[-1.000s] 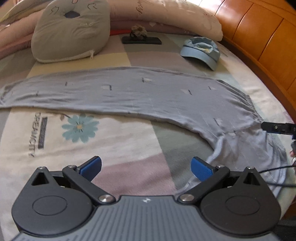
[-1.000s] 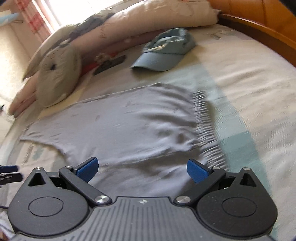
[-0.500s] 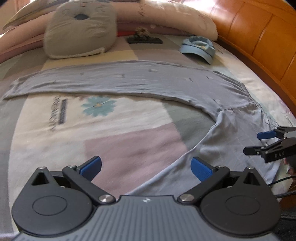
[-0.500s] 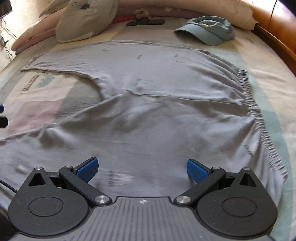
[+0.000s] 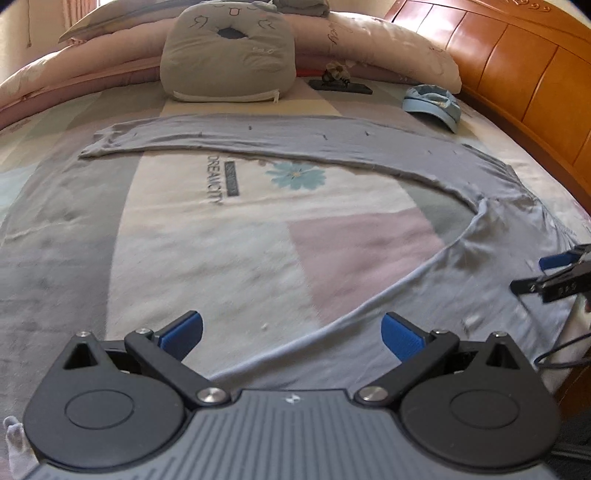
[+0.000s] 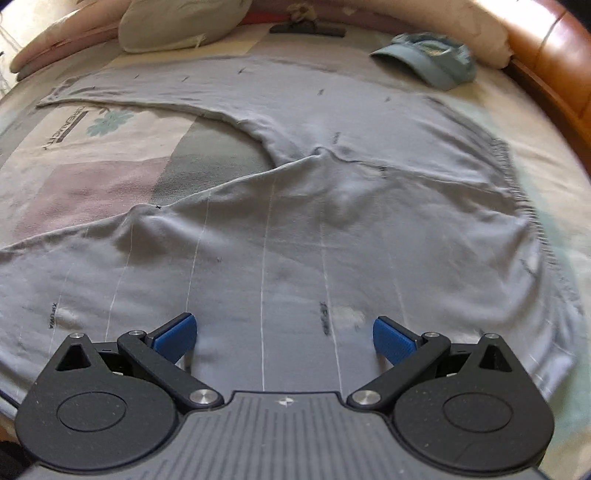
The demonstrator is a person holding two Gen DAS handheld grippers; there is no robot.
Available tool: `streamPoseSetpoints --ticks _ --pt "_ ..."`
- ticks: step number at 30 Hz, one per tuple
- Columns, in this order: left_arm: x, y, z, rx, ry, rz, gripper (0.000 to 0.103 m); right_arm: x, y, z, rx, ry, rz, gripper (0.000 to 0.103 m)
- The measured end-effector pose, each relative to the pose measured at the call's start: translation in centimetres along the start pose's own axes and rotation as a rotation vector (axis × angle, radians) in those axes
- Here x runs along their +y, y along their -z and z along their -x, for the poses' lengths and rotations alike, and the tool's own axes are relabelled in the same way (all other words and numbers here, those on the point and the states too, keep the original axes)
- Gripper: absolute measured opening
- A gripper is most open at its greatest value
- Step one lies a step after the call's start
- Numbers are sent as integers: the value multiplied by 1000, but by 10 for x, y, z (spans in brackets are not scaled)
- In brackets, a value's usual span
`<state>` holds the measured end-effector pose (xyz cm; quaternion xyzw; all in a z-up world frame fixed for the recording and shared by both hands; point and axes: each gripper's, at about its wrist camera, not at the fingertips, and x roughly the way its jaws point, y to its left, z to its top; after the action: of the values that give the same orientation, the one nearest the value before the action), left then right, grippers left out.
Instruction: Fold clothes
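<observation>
Grey trousers (image 6: 332, 206) lay spread flat, legs apart, on a patchwork bedspread (image 5: 258, 236). Both tongs, the left gripper (image 5: 291, 334) and right gripper (image 6: 282, 334), hovered over them, spread wide and empty. Beyond lay a blue cap (image 6: 424, 59), a grey cushion (image 5: 227, 55) and a wooden headboard (image 5: 517, 62).

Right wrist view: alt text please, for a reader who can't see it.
Grey trousers lie spread flat on a patterned bedspread, legs splayed apart, with the open right gripper above the near leg. A blue cap and pillows sit beyond.
</observation>
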<state>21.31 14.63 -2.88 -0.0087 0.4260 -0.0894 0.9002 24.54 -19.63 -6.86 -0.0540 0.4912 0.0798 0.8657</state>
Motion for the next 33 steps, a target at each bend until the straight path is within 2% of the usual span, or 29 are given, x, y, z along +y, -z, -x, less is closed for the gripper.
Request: streamPoseSetpoints --ticks 3,6,10,13,21,23,27,30,33 --pt "4 5 5 -8 14 -35 102 5 7 12 -14 14 -34 103" --pt "3 8 8 -12 37 -77 102 13 18 8 13 30 -23 103" --pt "2 10 10 3 77 -111 102 8 31 18 31 47 -97 103" --pt "1 6 8 18 104 -148 102 6 33 32 -2 54 -123 103" --pt "2 -20 1 26 137 -244 102 15 38 13 29 74 -143 103" --pt "10 -29 -5 52 165 -259 102 14 38 13 31 71 -143 103" --pt "19 -49 -27 101 139 -327 102 13 36 13 44 74 -148 103" --pt "10 -66 -38 90 173 -382 102 13 37 17 71 85 -175 103" --pt "-8 -79 -47 64 263 -418 102 9 40 23 118 87 -210 103"
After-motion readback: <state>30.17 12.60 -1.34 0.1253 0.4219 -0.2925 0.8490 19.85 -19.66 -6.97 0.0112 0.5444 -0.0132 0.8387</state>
